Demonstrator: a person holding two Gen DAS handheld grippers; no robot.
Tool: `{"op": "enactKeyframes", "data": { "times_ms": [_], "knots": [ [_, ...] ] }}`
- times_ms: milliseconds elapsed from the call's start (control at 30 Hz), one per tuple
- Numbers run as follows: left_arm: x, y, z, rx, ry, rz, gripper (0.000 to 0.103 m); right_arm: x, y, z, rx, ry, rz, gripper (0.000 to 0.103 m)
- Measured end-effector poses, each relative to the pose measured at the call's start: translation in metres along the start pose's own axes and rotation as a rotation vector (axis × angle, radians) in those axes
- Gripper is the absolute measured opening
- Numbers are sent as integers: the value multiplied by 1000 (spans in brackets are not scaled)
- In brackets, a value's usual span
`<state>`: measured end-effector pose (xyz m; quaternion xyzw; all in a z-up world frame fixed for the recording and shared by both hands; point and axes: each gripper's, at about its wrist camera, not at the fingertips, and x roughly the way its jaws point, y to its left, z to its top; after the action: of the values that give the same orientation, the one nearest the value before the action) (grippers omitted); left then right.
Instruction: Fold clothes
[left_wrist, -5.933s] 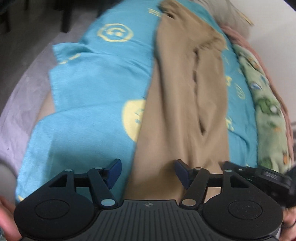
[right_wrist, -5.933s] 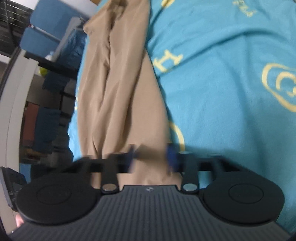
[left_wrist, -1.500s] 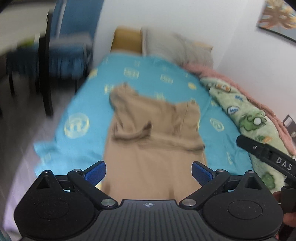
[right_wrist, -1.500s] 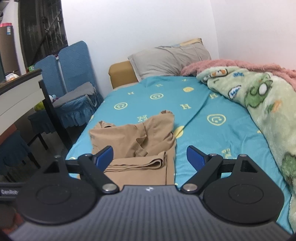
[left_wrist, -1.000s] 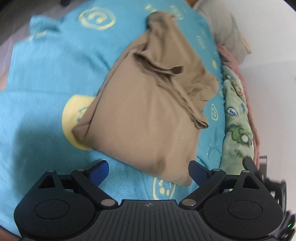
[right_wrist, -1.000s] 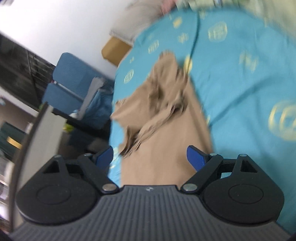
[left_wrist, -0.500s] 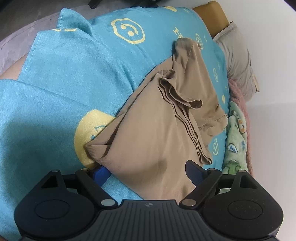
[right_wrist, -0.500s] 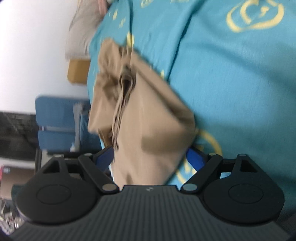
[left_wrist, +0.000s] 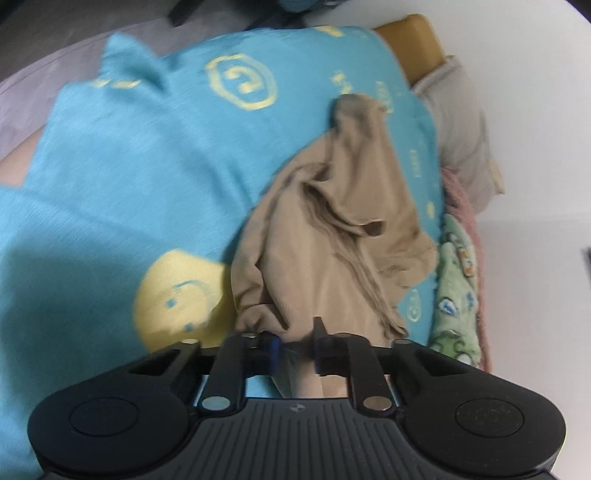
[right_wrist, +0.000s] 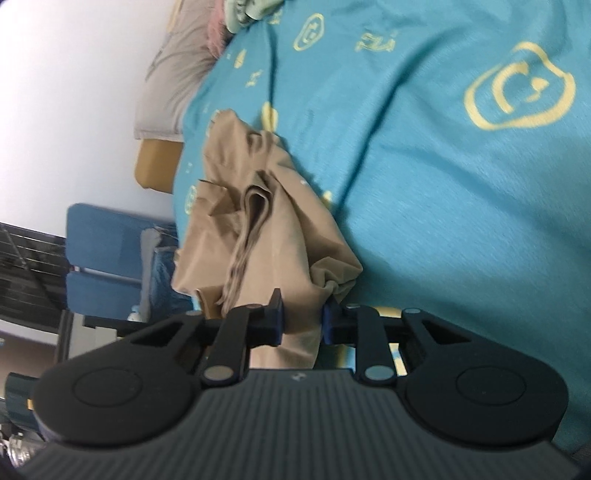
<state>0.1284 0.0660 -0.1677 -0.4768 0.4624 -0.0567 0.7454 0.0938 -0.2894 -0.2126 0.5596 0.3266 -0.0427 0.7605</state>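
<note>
The left claw (left_wrist: 295, 349) is now clamping the near edge of the tan garment (left_wrist: 332, 236), its blue-tipped fingers (left_wrist: 272, 350) drawn in close on a gathered bunch of cloth; half a second ago those fingers were standing wide apart on either side of that edge. The right claw (right_wrist: 303, 321) is doing the same, pinching a wad of the same tan garment (right_wrist: 258, 229) between its fingers (right_wrist: 277, 317), where a moment earlier they were spread open around it. The cloth is puckering and wrinkling just beyond each grip, which it was not doing before. Past the claws, the garment is lying half-folded on the bed, its stacked layers and a loose flap bunching toward the far end. It is resting on the teal bedsheet (left_wrist: 129, 166) with yellow smiley prints. Further out, a green cartoon blanket (left_wrist: 458, 288) is lying along the far side, and a grey pillow (left_wrist: 461, 122) is sitting at the head. In the right wrist view, blue chairs (right_wrist: 107, 258) are standing beside the bed.
</note>
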Motion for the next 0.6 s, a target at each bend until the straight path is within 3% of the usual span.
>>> {"op": "enactKeyframes", "data": {
  "times_ms": [233,600],
  "knots": [
    [-24,-29,-1,161,-100,-96,10,-8,21,5,-69,-61,68,20],
    [-82,-58,-24,271,-166,-260,8,-57,44,2,-99,-146,185,19]
  ]
}}
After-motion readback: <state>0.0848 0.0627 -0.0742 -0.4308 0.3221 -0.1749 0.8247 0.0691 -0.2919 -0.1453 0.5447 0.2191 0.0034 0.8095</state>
